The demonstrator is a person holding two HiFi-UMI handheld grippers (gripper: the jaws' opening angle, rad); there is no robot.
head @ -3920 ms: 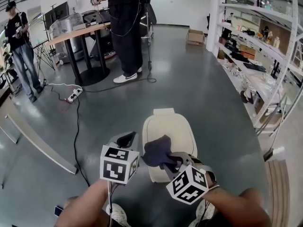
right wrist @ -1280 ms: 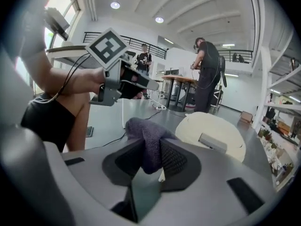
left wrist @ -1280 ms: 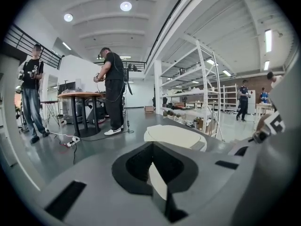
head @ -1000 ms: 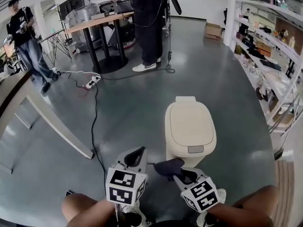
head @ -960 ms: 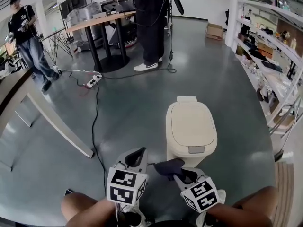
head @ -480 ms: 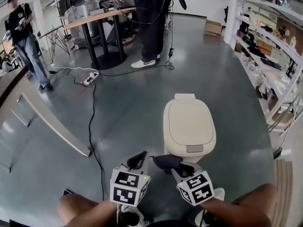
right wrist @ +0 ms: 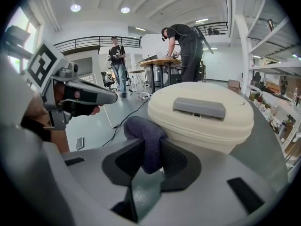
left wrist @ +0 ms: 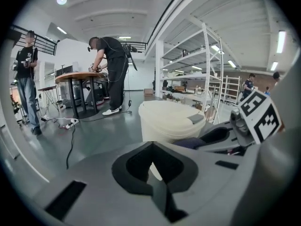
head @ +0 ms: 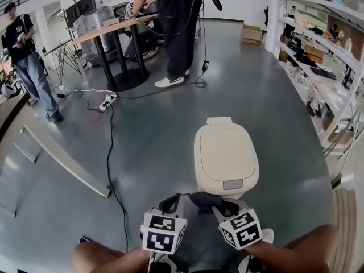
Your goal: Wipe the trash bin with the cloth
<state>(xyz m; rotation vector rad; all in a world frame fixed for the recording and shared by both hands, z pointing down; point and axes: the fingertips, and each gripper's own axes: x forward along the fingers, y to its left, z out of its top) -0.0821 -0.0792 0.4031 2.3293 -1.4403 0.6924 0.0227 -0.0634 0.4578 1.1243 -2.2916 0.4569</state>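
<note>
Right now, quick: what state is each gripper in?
Left gripper: closed, nothing between its jaws.
Right gripper: closed on the dark cloth.

Cream bin, dark cloth, grey tools on a grey floor
The trash bin (head: 226, 158) is pale cream all over, with a grey tab (head: 232, 185) at its lid's near edge; the cloth (right wrist: 146, 138) is dark navy-purple. The left gripper (left wrist: 153, 157) and right gripper (right wrist: 149, 157) are light grey with black pads (right wrist: 176, 164), and each carries a white cube (head: 164, 239) printed with black square markers. The floor (head: 142, 147) is glossy blue-grey, crossed by a black cable (head: 107, 152)
</note>
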